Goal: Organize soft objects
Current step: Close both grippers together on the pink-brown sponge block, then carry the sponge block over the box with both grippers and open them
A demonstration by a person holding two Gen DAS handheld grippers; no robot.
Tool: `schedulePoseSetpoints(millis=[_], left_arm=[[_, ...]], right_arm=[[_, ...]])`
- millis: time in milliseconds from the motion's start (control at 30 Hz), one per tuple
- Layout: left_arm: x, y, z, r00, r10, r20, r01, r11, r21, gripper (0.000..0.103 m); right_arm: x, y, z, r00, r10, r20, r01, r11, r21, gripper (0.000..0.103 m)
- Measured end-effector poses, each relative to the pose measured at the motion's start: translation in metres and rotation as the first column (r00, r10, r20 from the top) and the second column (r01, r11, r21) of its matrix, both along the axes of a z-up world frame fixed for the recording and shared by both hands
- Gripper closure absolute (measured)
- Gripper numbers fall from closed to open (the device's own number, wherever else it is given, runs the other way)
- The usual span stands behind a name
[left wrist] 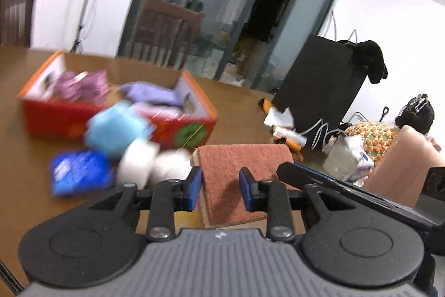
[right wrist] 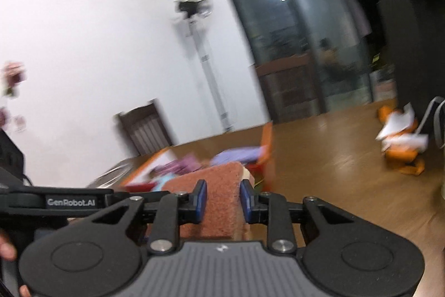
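Nearest the lens, the left gripper [left wrist: 220,187] pinches a rust-red sponge pad [left wrist: 239,174] between its blue pads; the right gripper [right wrist: 223,199] clamps the same pad, so both seem to share the load, lifted above the bench [left wrist: 239,113]. The red box [left wrist: 116,113], already holding purple soft items, sits ahead with its top open. A blue plush [left wrist: 116,130] and 2 white rolls [left wrist: 155,166] crowd its near wall.

We saw our left gripper [left wrist: 220,187] clamped on a reddish sponge [left wrist: 244,166] near the red box [left wrist: 178,127] of soft things.
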State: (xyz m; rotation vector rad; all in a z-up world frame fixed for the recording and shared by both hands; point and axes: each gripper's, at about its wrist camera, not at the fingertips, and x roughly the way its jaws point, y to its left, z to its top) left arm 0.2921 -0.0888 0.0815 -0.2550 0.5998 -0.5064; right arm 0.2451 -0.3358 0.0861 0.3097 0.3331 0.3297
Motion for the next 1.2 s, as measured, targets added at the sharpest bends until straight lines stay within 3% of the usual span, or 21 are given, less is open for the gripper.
schedulePoseSetpoints(millis=[200, 333, 467, 600, 800, 900, 967, 1133, 1200], left_arm=[[-0.066, 0.057, -0.033, 0.989, 0.132, -0.065, -0.127, 0.99, 0.064, 0.073], [-0.083, 0.082, -0.045, 0.982, 0.168, -0.086, -0.162, 0.984, 0.073, 0.073], [-0.091, 0.094, -0.053, 0.981, 0.168, -0.094, -0.162, 0.985, 0.062, 0.064], [-0.09, 0.093, -0.063, 0.982, 0.146, -0.124, -0.141, 0.989, 0.049, 0.065], [-0.083, 0.1, -0.071, 0.983, 0.124, -0.138, -0.129, 0.991, -0.031, 0.067], [-0.074, 0.104, -0.063, 0.982, 0.13, -0.135, -0.139, 0.988, -0.061, 0.071], [-0.06, 0.106, -0.048, 0.988, 0.125, -0.093, -0.133, 0.988, -0.079, 0.071], [0.008, 0.111, 0.016, 0.988, 0.145, 0.06, -0.14, 0.987, -0.079, 0.071], [0.043, 0.114, 0.034, 0.985, 0.149, 0.083, -0.143, 0.987, -0.077, 0.071]], right_arm=[[-0.036, 0.059, -0.037, 0.973, 0.167, -0.162, -0.167, 0.986, 0.013, 0.078], [-0.05, 0.092, -0.058, 0.948, 0.219, -0.23, -0.222, 0.975, 0.013, 0.078], [-0.056, 0.102, -0.06, 0.945, 0.215, -0.246, -0.218, 0.976, 0.017, 0.076], [-0.058, 0.099, -0.057, 0.949, 0.187, -0.253, -0.186, 0.982, 0.025, 0.076], [-0.05, 0.098, -0.066, 0.933, 0.201, -0.297, -0.19, 0.98, 0.067, 0.076], [-0.044, 0.098, -0.063, 0.932, 0.202, -0.302, -0.187, 0.979, 0.077, 0.078], [-0.035, 0.095, -0.053, 0.936, 0.203, -0.286, -0.183, 0.978, 0.096, 0.078], [0.019, 0.1, 0.005, 0.961, 0.211, -0.176, -0.199, 0.976, 0.083, 0.078], [0.049, 0.105, 0.03, 0.969, 0.217, -0.119, -0.212, 0.976, 0.049, 0.078]])
